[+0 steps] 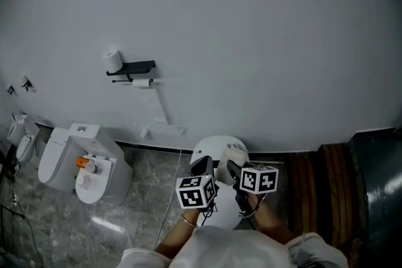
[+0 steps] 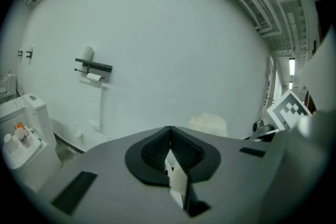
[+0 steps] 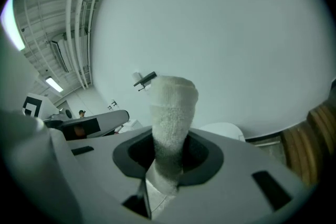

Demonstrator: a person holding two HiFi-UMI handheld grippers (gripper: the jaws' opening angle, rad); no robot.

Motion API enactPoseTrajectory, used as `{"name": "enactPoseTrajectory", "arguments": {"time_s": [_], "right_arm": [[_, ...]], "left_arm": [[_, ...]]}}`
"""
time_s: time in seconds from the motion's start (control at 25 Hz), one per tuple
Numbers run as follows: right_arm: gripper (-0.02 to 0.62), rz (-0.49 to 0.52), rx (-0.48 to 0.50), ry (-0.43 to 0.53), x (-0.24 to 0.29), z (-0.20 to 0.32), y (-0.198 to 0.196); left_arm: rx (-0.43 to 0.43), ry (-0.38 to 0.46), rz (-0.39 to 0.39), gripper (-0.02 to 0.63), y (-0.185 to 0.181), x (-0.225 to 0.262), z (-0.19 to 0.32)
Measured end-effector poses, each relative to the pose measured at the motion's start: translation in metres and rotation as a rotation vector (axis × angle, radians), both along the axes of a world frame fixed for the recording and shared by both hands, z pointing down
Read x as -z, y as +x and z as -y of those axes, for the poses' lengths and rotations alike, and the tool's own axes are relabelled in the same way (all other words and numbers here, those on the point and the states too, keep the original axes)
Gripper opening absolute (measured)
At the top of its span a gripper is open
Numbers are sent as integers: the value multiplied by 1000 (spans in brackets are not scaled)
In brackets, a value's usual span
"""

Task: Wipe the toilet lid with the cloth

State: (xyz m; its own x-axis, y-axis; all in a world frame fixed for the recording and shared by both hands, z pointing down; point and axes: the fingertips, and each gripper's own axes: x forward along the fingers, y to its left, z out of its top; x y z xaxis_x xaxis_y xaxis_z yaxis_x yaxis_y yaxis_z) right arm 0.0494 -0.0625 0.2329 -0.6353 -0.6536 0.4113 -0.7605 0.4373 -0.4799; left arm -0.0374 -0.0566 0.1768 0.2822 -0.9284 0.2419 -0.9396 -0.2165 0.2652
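Nearest, the person's white top (image 1: pixel 220 251) fills the bottom edge of the head view. Just ahead of it, the left gripper (image 1: pixel 202 166) has its jaws pressed together with nothing between them. Close beside it, the right gripper (image 1: pixel 233 167) is clamped on the white cloth (image 1: pixel 236 152), a rolled terry wad that sticks out past the jaw tips. In the right gripper view the cloth stands against the white wall (image 1: pixel 251 41), clear of the closed toilet lid (image 1: pixel 210 146) lower down behind it. Farther left, a toilet-paper holder (image 1: pixel 132 67) hangs on the wall, and a second toilet (image 1: pixel 63 157) stands on the marbled floor (image 1: pixel 56 229)
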Motion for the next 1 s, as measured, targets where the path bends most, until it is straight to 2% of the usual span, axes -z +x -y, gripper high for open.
{"name": "enactPoseTrajectory", "arguments": {"time_s": [0.28, 0.48, 0.68, 1.0], "right_arm": [[97, -74, 22, -25, -20, -12, -11], [97, -51, 31, -56, -25, -11, -19], [97, -88, 25, -27, -21, -5, -20], [97, -75, 11, -26, -16, -2, -15]], "left_arm": [[18, -44, -20, 12, -8, -20, -11], [15, -68, -13, 12, -10, -27, -6], [3, -57, -5, 12, -8, -24, 0], [-10, -63, 2, 12, -4, -26, 5]]}}
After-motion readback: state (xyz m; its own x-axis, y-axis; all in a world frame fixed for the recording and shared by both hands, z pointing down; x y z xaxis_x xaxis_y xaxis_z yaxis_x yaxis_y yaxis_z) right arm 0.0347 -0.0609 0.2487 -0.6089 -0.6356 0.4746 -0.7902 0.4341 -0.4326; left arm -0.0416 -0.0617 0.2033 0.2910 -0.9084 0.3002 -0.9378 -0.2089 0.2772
